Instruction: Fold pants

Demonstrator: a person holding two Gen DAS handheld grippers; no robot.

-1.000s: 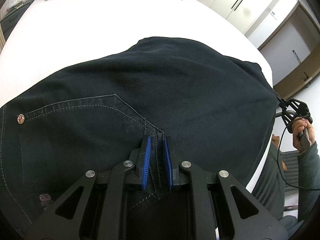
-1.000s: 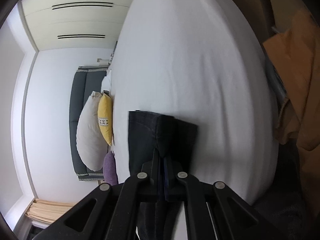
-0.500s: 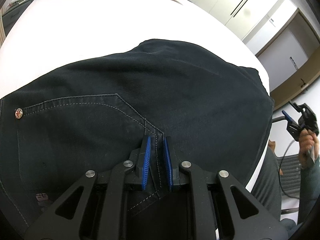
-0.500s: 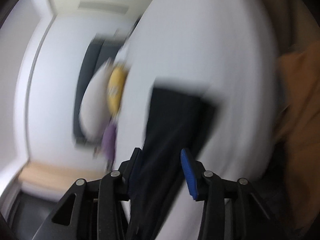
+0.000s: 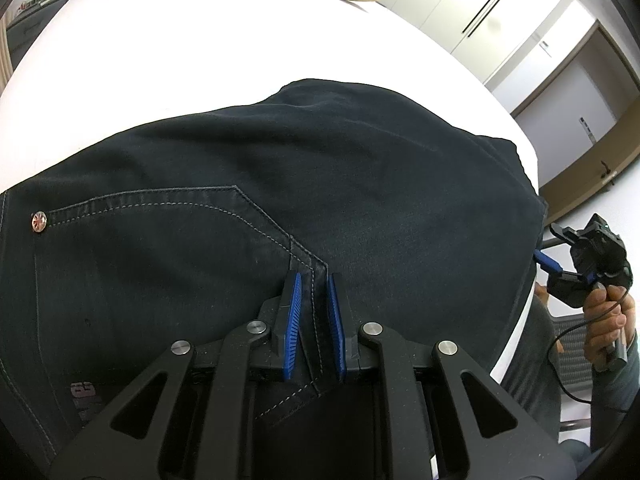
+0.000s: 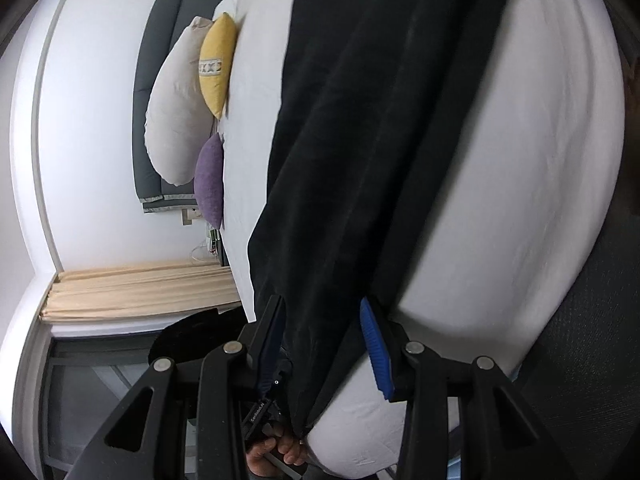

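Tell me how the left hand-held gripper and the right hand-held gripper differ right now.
The left hand-held gripper is shut on the dark pants near a stitched seam; the right hand-held gripper has its jaws apart and grips nothing. The left sits over the bed; the right is off the bed's edge. Both have blue pads.

The pants (image 5: 360,184) under my left gripper (image 5: 313,280) are dark matt denim with pale stitching and a shiny copper rivet (image 5: 39,222). My gripper frames are matt black plastic with bright metal pins and ribbed blue pads (image 5: 293,312). The bed sheet (image 5: 200,48) is smooth white cloth.
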